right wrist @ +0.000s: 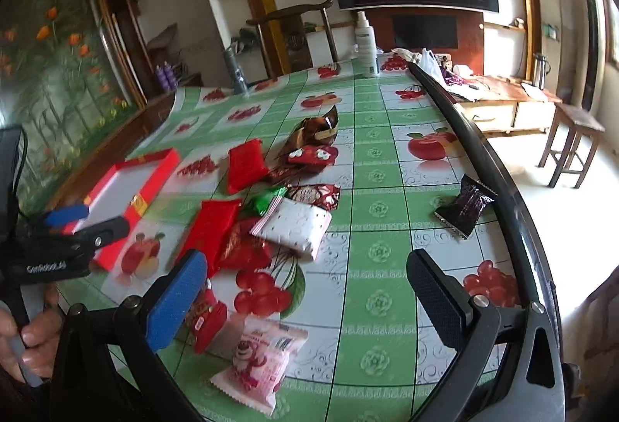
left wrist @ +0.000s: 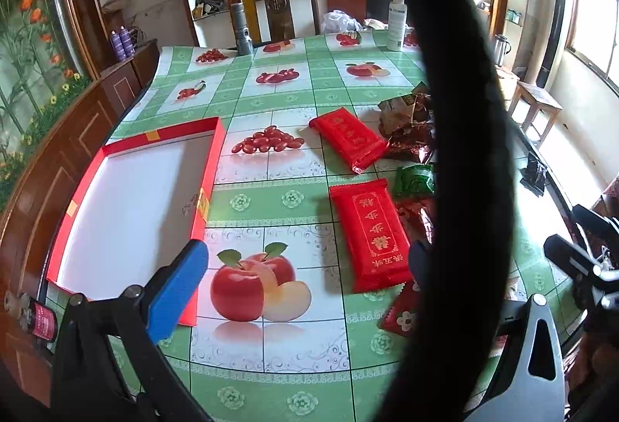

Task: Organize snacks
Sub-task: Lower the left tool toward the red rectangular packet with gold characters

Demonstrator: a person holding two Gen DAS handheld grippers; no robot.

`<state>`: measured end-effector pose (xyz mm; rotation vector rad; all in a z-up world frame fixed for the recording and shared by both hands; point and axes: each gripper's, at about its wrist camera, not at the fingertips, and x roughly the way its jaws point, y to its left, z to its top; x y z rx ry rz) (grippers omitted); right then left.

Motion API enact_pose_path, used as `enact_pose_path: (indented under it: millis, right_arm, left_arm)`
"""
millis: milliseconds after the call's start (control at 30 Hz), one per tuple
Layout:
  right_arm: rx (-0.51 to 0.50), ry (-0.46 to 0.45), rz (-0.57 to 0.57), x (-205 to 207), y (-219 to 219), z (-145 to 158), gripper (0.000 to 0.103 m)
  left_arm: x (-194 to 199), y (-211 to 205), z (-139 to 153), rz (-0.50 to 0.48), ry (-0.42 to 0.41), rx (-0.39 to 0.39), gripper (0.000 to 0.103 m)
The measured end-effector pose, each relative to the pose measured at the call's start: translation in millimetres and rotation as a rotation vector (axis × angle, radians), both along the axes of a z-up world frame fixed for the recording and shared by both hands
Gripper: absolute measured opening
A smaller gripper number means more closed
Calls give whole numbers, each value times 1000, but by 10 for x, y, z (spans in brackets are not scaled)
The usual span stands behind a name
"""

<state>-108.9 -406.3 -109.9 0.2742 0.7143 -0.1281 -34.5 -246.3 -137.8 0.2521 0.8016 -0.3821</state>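
A red box [left wrist: 127, 197] with a white, empty inside lies at the table's left; it also shows as the box [right wrist: 127, 186] in the right wrist view. Two long red packets [left wrist: 371, 232] [left wrist: 348, 137] lie right of it, with green [left wrist: 414, 180] and brown packets [left wrist: 406, 112] beyond. My left gripper [left wrist: 300, 275] hovers open above the apple print, holding nothing. My right gripper [right wrist: 305, 300] is open over a cherry print, near a pink packet [right wrist: 257, 360], a small red packet [right wrist: 207, 317] and a white dotted packet [right wrist: 294, 224]. A black packet [right wrist: 464, 205] lies apart at the right.
A thick black cable [left wrist: 464, 151] crosses the left wrist view and hides part of the pile. A spray bottle [right wrist: 365, 46] and a grey flashlight [right wrist: 236, 74] stand at the far edge before a chair [right wrist: 294, 31]. The table's dark rim [right wrist: 483, 151] curves along the right. A hand [right wrist: 35, 329] holds the left gripper [right wrist: 102, 219].
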Motion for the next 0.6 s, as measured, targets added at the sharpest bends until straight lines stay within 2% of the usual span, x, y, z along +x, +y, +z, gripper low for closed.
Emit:
enact_pose_path:
  millis: [333,600]
  right_arm:
    - [-16,55,-2,31,84,-75,103]
    - [-63,70,-13,67,160,35,103]
  left_arm:
    - [24,19,14,32,-24,23,103]
    - [40,78,49,56,-45,37,103]
